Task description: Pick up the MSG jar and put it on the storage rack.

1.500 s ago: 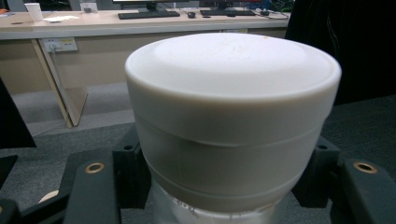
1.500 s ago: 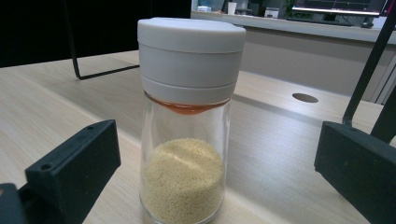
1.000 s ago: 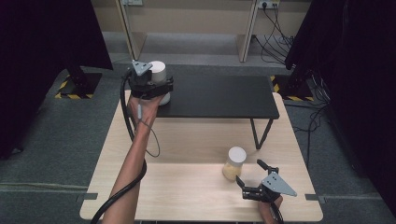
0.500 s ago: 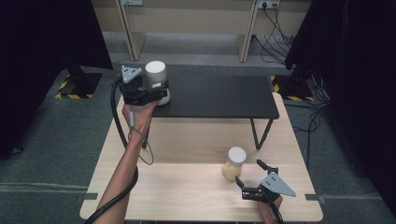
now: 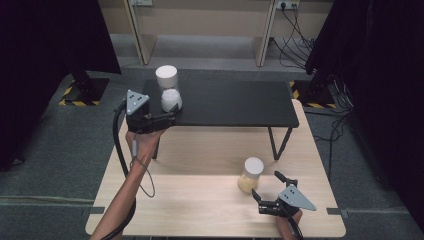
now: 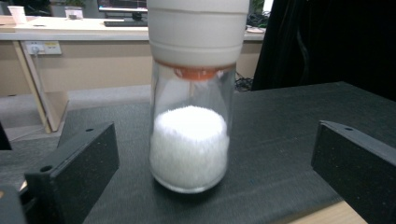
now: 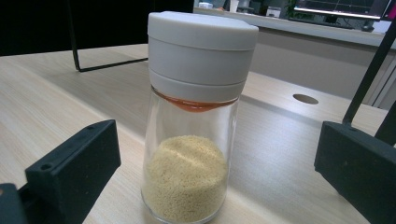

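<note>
High view shows two jars with white lids. One jar of white grains (image 5: pixel 170 92) stands in the upper left of the frame, on the near left corner of a black shelf (image 5: pixel 240 102). The left gripper (image 5: pixel 167 118) sits just in front of it. Its jaws are spread wide and touch nothing. I think the jar stands there so the gripper can close on it or let it be.

A jar of yellow grains (image 5: pixel 249 175) stands low and right of middle on the wooden table (image 5: pixel 195 200). The right gripper (image 5: pixel 267 192) waits just beside it, jaws wide apart, not touching.

Around the table is grey carpet (image 5: pixel 60 150). Black curtains (image 5: pixel 45 45) hang at both sides. Cables (image 5: pixel 295 25) lie at the top right.
</note>
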{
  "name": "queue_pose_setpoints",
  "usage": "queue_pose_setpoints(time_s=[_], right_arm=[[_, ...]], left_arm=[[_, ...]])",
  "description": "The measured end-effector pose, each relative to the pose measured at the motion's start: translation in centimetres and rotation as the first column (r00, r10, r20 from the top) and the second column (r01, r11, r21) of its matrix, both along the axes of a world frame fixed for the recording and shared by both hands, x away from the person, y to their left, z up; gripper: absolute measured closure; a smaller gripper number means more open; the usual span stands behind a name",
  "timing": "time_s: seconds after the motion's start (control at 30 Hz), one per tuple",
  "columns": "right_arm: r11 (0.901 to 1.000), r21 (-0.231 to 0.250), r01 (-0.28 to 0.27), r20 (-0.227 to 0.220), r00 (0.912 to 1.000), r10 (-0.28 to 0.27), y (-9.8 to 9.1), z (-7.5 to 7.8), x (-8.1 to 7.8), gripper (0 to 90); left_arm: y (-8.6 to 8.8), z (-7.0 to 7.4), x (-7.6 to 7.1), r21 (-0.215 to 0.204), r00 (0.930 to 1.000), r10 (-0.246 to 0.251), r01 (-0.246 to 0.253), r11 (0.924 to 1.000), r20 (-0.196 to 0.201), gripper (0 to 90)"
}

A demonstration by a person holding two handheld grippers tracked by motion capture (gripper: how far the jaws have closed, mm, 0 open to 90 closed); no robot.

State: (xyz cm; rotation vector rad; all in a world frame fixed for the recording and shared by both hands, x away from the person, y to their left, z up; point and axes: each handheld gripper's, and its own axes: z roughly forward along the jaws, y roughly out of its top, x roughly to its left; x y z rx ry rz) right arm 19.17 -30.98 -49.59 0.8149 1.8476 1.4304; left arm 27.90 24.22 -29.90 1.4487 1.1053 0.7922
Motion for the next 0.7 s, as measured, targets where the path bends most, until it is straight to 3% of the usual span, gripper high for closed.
queue_pose_setpoints(time_s=[0.23, 0.57, 0.7], right_arm=[[1.0, -0.002, 0.002, -0.001, 1.0, -0.002, 0.0, 0.0, 0.0, 0.1], [1.0, -0.001, 0.002, -0.002, 1.0, -0.002, 0.0, 0.0, 0.0, 0.1], [1.0, -0.002, 0.003, -0.001, 1.0, -0.003, 0.0, 0.0, 0.0, 0.1]], left_arm=[[1.2, -2.4, -1.5, -0.018, 0.9991, -0.036, 0.037, 0.9992, 0.022, 0.2], [1.6, -8.6, -4.4, 0.047, 0.9905, -0.09, 0.086, 0.9952, 0.103, 0.3], [1.7, -11.2, -5.4, 0.028, 0.9874, -0.107, 0.104, 0.9941, 0.116, 0.2]])
